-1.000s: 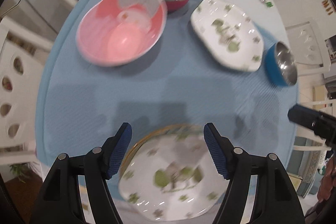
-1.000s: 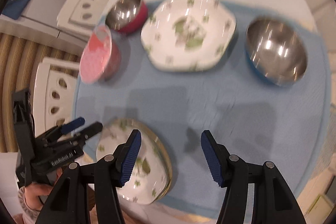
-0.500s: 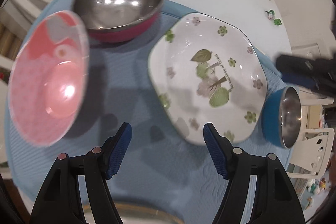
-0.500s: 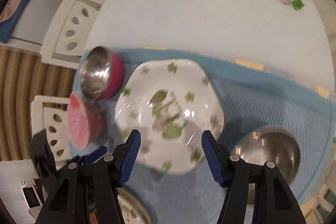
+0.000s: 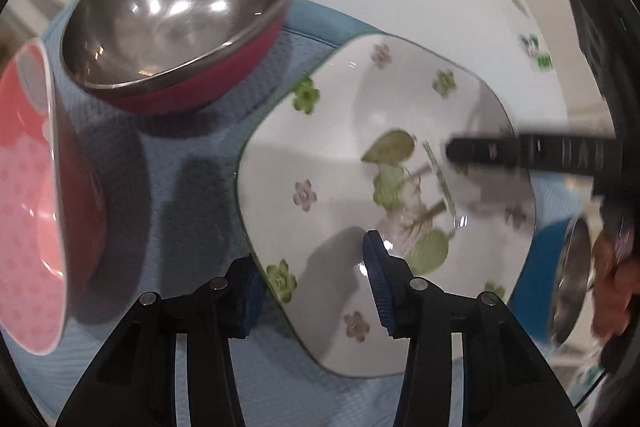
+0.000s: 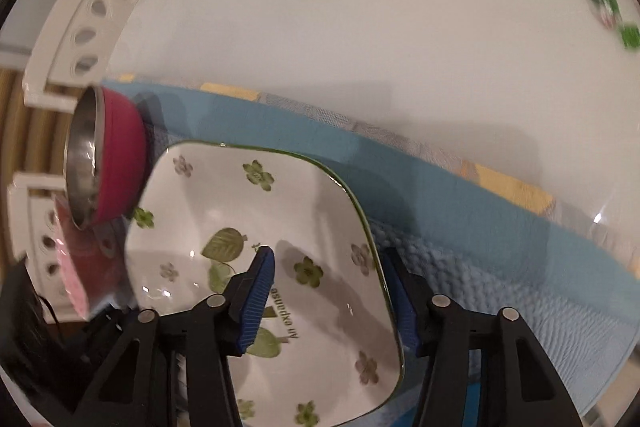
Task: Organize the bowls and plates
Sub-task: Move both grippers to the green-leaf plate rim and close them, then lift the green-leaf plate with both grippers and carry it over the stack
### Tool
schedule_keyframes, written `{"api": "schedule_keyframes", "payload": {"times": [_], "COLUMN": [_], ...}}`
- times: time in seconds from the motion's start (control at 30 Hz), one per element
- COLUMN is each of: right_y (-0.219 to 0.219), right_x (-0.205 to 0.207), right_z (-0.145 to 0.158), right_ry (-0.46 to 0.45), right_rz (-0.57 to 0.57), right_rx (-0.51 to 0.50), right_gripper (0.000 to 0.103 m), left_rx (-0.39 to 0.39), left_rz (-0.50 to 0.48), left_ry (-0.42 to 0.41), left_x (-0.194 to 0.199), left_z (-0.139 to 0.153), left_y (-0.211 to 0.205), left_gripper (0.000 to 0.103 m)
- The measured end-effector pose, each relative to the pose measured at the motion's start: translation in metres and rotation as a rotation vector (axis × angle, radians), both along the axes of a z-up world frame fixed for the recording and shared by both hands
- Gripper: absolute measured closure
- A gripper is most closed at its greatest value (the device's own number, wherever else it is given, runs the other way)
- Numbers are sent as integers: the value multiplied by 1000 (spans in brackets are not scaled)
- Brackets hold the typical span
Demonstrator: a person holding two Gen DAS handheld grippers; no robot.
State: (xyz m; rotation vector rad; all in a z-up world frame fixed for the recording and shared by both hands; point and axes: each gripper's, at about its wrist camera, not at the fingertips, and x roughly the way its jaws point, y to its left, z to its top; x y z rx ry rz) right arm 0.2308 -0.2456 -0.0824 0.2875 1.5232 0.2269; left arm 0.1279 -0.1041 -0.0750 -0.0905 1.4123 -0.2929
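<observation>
A white floral plate (image 5: 360, 163) lies on the blue mat (image 5: 168, 179). My left gripper (image 5: 312, 283) is open and straddles its near left rim, one finger outside on the mat, one over the plate. In the right wrist view, my right gripper (image 6: 328, 291) is open and straddles the same plate's (image 6: 240, 227) right rim. The right gripper's finger (image 5: 520, 151) reaches over the plate from the right. A steel bowl with a magenta outside (image 5: 180, 19) and a pink bowl (image 5: 28, 207) stand to the left.
A steel bowl with a blue outside (image 5: 568, 275) sits at the plate's right edge. The white round table (image 6: 360, 7) lies beyond the mat, with small green candies (image 6: 616, 19) on it. White chairs (image 6: 80, 39) stand at the table's left side.
Both grippers have moved forward and down onto the floral plate, from opposite sides, and their open jaws now straddle its rims. The stacked plates near the front edge have dropped out of view.
</observation>
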Motion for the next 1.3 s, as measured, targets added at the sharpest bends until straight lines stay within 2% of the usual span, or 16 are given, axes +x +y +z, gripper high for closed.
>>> {"api": "schedule_keyframes", "payload": {"times": [0.13,0.4,0.57,0.8,1.0,1.3], "right_y": [1,16,21,20,12,34], "right_x": [-4,-31,-46,-66,-87,-105], "right_z": [0,7,18,48,59,71], "right_ry": [21,29,17,-21,-48,-63], "right_rz": [29,35,13,-14,-11,-26], "right_rx": [5,21,61,84,71,99], "right_gripper": [56,56,56,56,56,56], "left_rx": [11,27,38,5,-10,-12], "left_rz": [-21,21,14,7,8,-5], "left_ry": [5,77,55,33,40,17], "left_x": [-1,-8,-14,-25,-37,-59], "left_z": [2,5,18,35,45,62], "left_y": [-2,17,26,40,49,73], "left_gripper": [60,61,61,61,61,61]}}
